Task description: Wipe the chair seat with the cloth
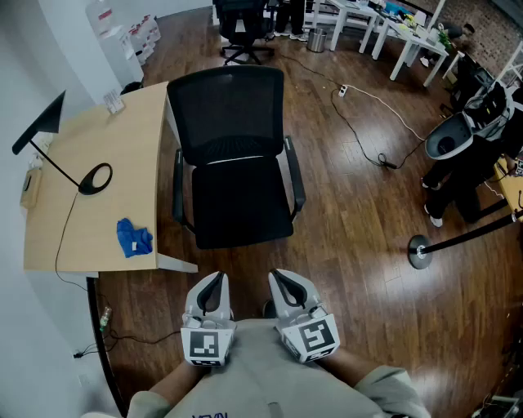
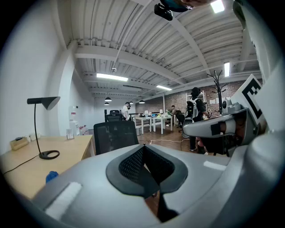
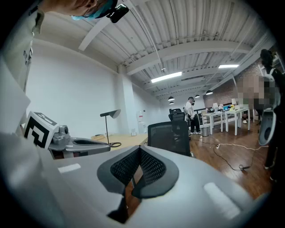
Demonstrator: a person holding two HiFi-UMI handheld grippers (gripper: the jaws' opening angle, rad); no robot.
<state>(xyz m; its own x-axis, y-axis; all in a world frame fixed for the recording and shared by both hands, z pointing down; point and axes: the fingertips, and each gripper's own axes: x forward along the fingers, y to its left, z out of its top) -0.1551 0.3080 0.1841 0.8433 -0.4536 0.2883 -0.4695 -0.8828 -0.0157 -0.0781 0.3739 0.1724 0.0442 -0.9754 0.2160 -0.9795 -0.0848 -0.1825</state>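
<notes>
A black office chair, seat (image 1: 243, 200) bare, stands in the middle of the head view beside a wooden desk (image 1: 98, 147). The blue cloth (image 1: 133, 237) lies crumpled on the desk's near end, left of the chair. Both grippers are held close to the person's body, short of the chair's front edge. My left gripper (image 1: 216, 279) and right gripper (image 1: 278, 277) point toward the seat, both shut with nothing between the pads. In the left gripper view the left gripper (image 2: 143, 148) faces the chair back (image 2: 116, 136), the cloth (image 2: 51, 176) low at left. The right gripper (image 3: 139, 149) faces the chair (image 3: 171, 136).
A black desk lamp (image 1: 90, 178) and its cord lie on the desk behind the cloth. A power cable (image 1: 359, 122) snakes over the wood floor to the right. A stanchion base (image 1: 420, 251) and a person (image 1: 458, 163) stand at right; another chair (image 1: 243, 28) and white tables (image 1: 392, 24) are at the back.
</notes>
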